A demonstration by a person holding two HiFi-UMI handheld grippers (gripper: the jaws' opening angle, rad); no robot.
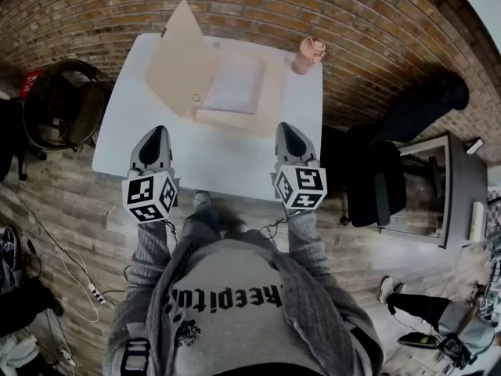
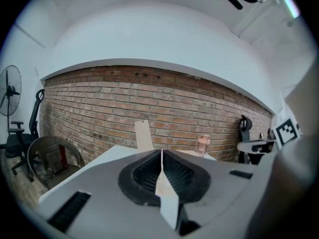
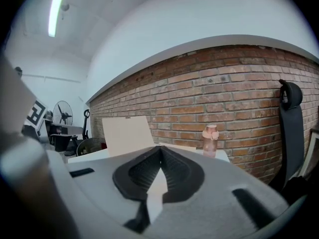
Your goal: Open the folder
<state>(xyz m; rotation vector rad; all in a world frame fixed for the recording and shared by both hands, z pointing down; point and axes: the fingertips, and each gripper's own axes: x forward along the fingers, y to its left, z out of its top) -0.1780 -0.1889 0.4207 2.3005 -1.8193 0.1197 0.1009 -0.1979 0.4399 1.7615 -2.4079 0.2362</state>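
My left fingers (image 2: pixel 147 176) and right fingers (image 3: pixel 175 176) are both pressed together with nothing between them, over the near side of the worktop (image 1: pixel 227 159). The folder (image 1: pixel 227 120) lies open at the far side, its cover (image 1: pixel 182 53) standing up, near a pink bottle (image 1: pixel 308 56).

Soft, even indoor light. No hard shadows on the white table (image 1: pixel 235 159), which looks slightly washed out. A ceiling tube (image 3: pixel 54 11) flares at the upper left of the right gripper view. Strong fisheye bend throughout: the brick wall (image 1: pixel 258 6) bows and the corners go black. The bodies of the left gripper (image 2: pixel 161 156) and right gripper (image 3: pixel 160 151) are soft near the lens, possibly out of focus. The floor is dim at the edges of the head view.
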